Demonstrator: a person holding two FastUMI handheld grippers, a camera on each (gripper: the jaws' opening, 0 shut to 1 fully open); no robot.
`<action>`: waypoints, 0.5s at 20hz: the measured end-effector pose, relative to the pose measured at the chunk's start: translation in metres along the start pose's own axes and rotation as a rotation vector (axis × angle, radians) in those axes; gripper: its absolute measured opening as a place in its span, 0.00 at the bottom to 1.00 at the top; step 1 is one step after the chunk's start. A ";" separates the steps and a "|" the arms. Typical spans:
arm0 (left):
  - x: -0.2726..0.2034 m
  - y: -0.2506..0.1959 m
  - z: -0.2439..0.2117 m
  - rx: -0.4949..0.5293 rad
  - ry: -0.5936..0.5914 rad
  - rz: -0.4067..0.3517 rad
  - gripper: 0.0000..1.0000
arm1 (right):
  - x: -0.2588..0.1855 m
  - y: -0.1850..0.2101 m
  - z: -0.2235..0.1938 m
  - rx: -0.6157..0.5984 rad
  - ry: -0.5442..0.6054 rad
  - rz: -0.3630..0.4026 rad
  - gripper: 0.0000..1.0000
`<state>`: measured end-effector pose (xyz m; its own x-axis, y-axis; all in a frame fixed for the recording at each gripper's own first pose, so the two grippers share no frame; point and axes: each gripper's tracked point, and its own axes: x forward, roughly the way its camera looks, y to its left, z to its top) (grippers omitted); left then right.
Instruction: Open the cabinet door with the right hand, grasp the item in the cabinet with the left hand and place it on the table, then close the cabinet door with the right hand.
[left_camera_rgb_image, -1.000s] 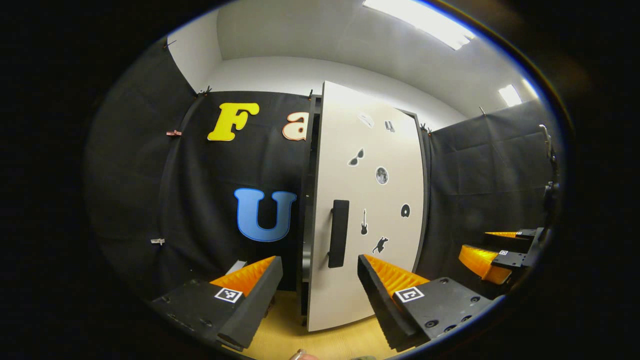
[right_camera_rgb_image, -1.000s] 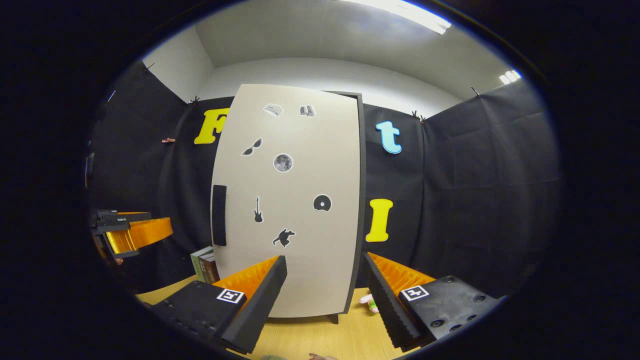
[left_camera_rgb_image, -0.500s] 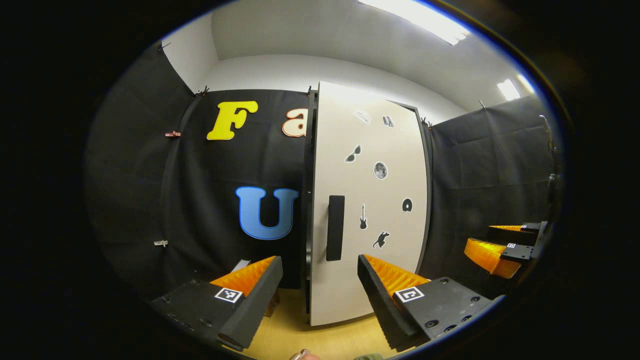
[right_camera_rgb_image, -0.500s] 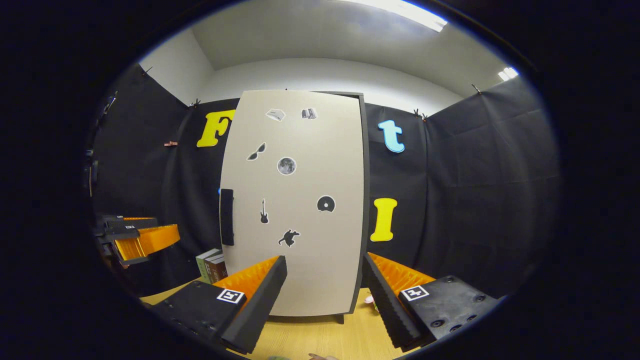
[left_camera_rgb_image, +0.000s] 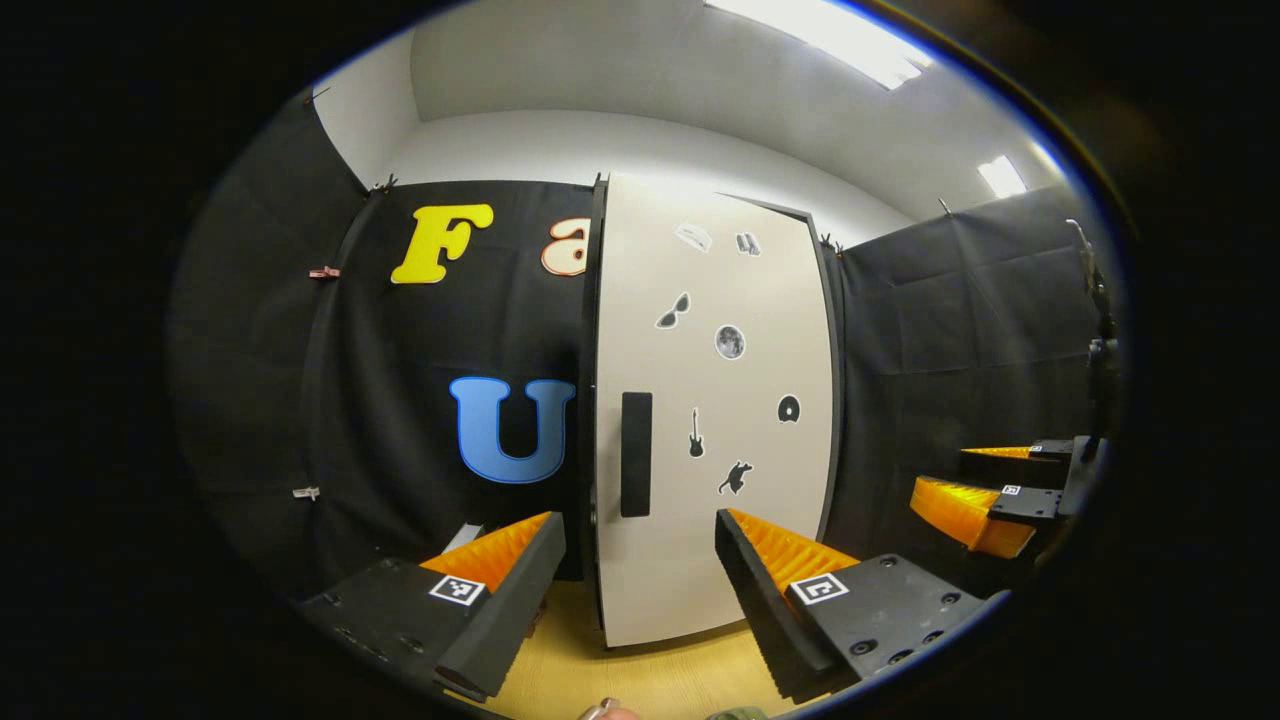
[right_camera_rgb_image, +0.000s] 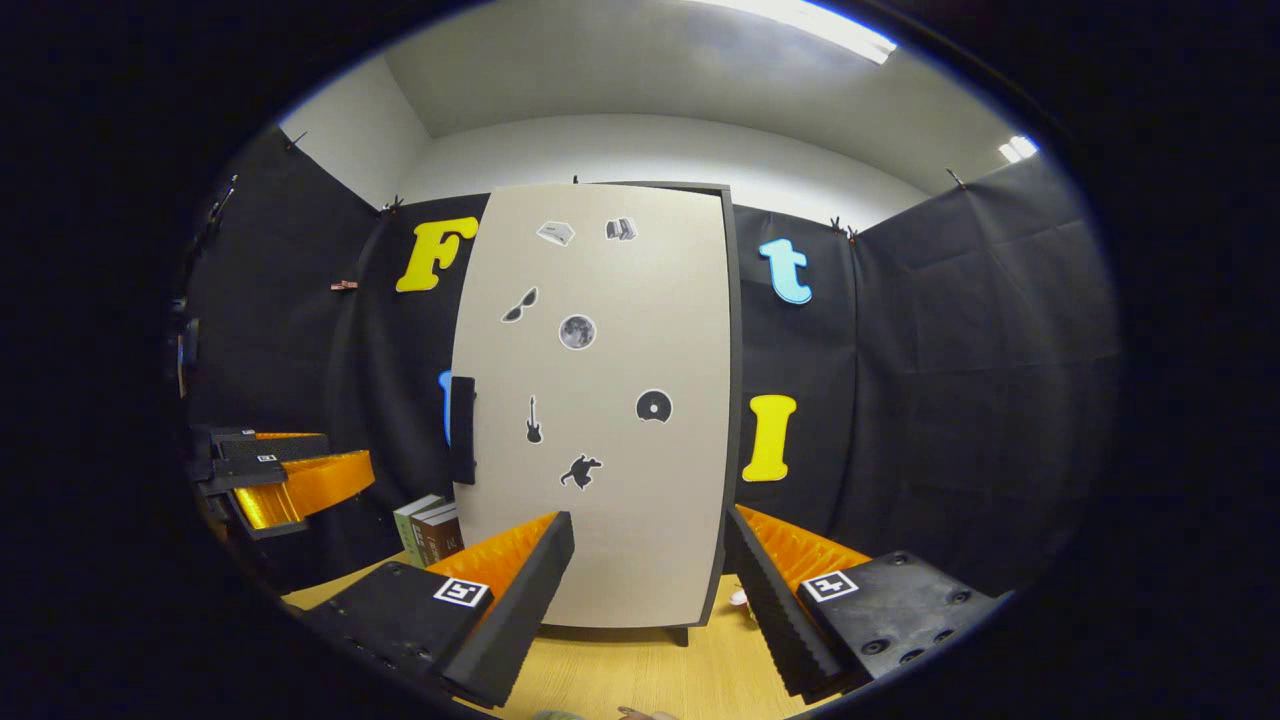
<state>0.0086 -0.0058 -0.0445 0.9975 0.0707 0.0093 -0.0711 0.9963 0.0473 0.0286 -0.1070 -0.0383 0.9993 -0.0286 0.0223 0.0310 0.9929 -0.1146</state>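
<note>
Swinging shut over the last second, the cabinet door (right_camera_rgb_image: 600, 400) now sits nearly flush with the cabinet (right_camera_rgb_image: 731, 400), and both grippers have drawn back from it. That tall pale panel stands toward the back of the wooden table (right_camera_rgb_image: 640, 670), its face dotted with small stickers. It looks stiff and light on its hinges, so a push on the flat face or a pull on the dark vertical handle (right_camera_rgb_image: 462, 430) near its left edge should move it easily.

Books (right_camera_rgb_image: 430, 530) stand upright on the table just left of the cabinet, near the left edge; I judge these to be the item taken out. They look rigid and fairly heavy, best gripped across the spines.

Nearer the front of the table, the right gripper (right_camera_rgb_image: 645, 580) hangs released, holding nothing, its fingers well apart and clear of the door. Likewise the left gripper (left_camera_rgb_image: 635, 580) is spread wide and empty, aimed at the door's handle side.
</note>
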 end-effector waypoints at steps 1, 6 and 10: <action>0.000 -0.002 0.000 0.003 -0.003 -0.008 0.95 | 0.001 -0.001 -0.001 -0.006 0.002 -0.002 0.97; 0.001 0.001 -0.002 0.008 -0.001 0.001 0.95 | 0.000 0.000 -0.002 -0.001 0.011 0.001 0.97; 0.004 0.003 0.000 0.025 -0.006 0.006 0.95 | 0.000 -0.003 -0.004 -0.005 0.017 -0.009 0.97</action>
<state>0.0120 -0.0030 -0.0445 0.9970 0.0759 0.0152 -0.0768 0.9945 0.0719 0.0287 -0.1107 -0.0417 0.9992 -0.0394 0.0067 0.0399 0.9920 -0.1198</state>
